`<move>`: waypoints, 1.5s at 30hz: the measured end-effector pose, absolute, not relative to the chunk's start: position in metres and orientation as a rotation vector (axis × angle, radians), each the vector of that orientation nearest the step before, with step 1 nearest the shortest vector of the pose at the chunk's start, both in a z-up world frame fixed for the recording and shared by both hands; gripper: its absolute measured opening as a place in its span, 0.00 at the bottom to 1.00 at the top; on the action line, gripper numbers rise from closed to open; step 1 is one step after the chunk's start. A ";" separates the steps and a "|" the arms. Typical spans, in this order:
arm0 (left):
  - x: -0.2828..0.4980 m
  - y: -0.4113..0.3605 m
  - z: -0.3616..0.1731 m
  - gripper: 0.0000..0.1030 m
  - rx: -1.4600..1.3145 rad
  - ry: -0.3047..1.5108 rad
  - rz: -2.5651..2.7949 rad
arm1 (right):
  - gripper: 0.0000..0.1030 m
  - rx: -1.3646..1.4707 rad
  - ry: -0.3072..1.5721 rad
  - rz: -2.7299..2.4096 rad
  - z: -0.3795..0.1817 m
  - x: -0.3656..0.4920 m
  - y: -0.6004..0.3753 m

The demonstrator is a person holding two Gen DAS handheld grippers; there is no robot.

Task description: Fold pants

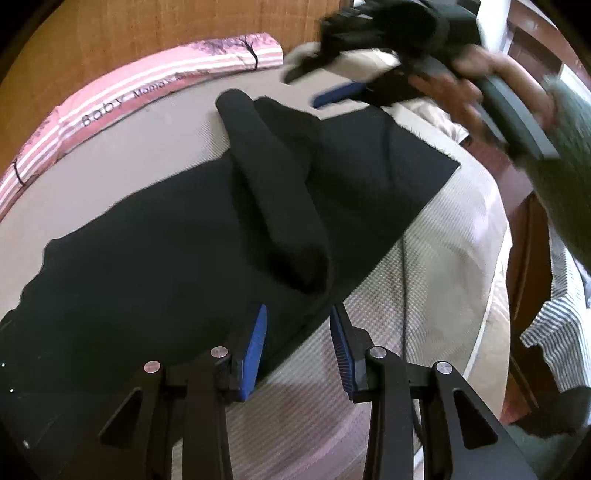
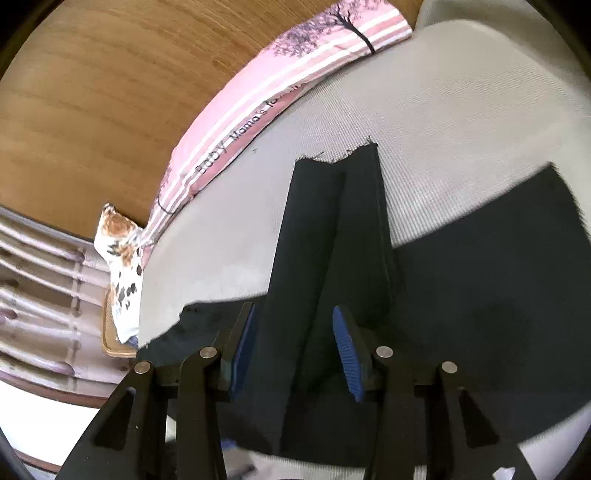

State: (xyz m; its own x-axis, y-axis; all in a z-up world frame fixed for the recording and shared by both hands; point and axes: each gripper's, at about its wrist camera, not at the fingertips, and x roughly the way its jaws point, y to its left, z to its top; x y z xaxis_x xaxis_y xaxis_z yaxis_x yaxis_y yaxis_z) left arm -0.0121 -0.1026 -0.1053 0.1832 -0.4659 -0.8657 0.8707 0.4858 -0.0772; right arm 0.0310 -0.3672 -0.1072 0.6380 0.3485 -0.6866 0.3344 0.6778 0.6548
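1. The left gripper (image 1: 298, 314) is seen in its own wrist view with its blue pads spread apart; nothing is pinched between them.
2. The near edge of the black pants (image 1: 207, 236) is seen just beyond and between the left fingertips, with the left pad over the dark cloth and the right pad over bare bedding.
3. The pants are spread flat across the grey mattress (image 1: 443, 236), and a loose rolled fold of the same fabric is raised along the middle, running away from the left gripper.
4. The right gripper (image 1: 325, 88) is seen blurred at the far end of the pants in the left wrist view, carried by a hand (image 1: 454, 92) in a green sleeve (image 1: 565, 155).
5. In its own view the right gripper (image 2: 291, 317) is shown with its pads parted; a tented ridge of the pants (image 2: 332, 236) rises in the gap between them, but whether the pads touch it cannot be told.
6. Beyond that ridge, the rest of the pants is laid to the right over the mattress (image 2: 443, 110).
7. A pink striped cushion (image 1: 155, 81) printed with "Baby" is set along the far edge of the mattress, against a wooden headboard (image 1: 110, 33).
8. A striped cloth (image 1: 554, 339) is seen at the right edge of the bed.
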 end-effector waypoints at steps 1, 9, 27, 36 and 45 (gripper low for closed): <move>-0.012 -0.104 -0.108 0.36 0.504 0.988 -0.997 | 0.39 0.870 0.905 0.004 -0.110 0.041 -0.373; -0.006 -0.116 -0.122 0.18 0.476 1.028 -1.004 | 0.39 0.924 0.920 -0.039 -0.136 0.109 -0.407; 0.007 -0.115 -0.128 0.12 0.421 1.064 -1.040 | 0.05 0.970 0.834 0.097 -0.131 0.157 -0.398; 0.007 -0.110 -0.110 0.07 0.413 0.968 -1.019 | 0.04 0.973 0.626 0.144 -0.023 0.105 -0.393; 0.007 -0.105 -0.096 0.07 0.414 0.891 -1.016 | 0.04 0.967 0.494 0.096 0.023 0.039 -0.406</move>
State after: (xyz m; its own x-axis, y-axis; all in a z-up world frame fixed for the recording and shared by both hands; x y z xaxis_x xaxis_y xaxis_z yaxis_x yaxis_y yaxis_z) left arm 0.0069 -0.1052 -0.0964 0.2290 -0.5540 -0.8004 0.8657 0.4920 -0.0928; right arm 0.0392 -0.4062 0.0226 0.8855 0.2944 -0.3594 0.1378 0.5725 0.8083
